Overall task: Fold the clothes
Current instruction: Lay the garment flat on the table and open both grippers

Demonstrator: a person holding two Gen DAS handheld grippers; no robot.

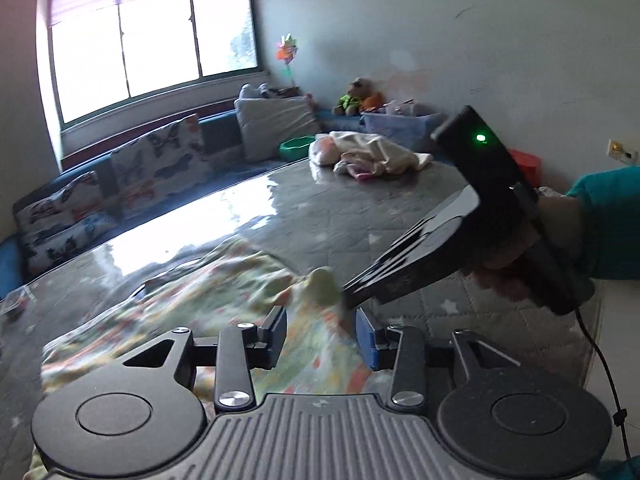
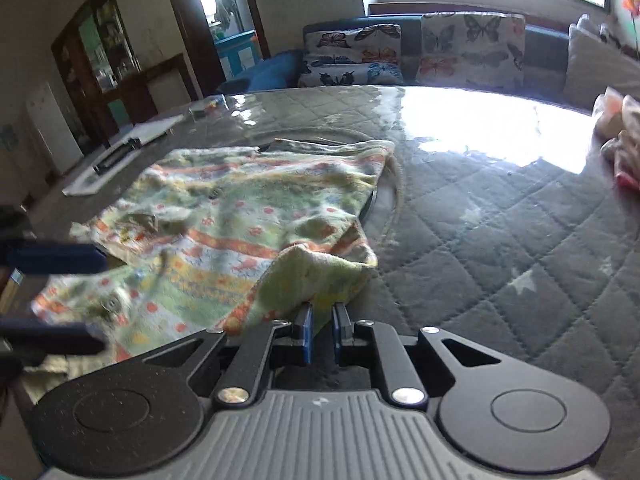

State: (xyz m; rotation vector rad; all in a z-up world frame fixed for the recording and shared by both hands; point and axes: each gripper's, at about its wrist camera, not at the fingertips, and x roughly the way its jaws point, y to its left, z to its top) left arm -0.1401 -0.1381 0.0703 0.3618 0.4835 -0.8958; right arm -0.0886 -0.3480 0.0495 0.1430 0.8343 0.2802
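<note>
A green, orange and white patterned cloth lies spread and crumpled on the grey quilted table. My right gripper is shut on a lifted corner of this cloth at its near right edge. In the left wrist view the same cloth is blurred, and the right gripper pinches its corner. My left gripper is open just above the cloth, with nothing between its fingers. Its blue pads show at the left edge of the right wrist view.
A pile of pale pink and white clothes lies at the table's far right. White papers lie at the far left edge. A sofa with butterfly cushions runs behind the table. A green bowl sits beyond.
</note>
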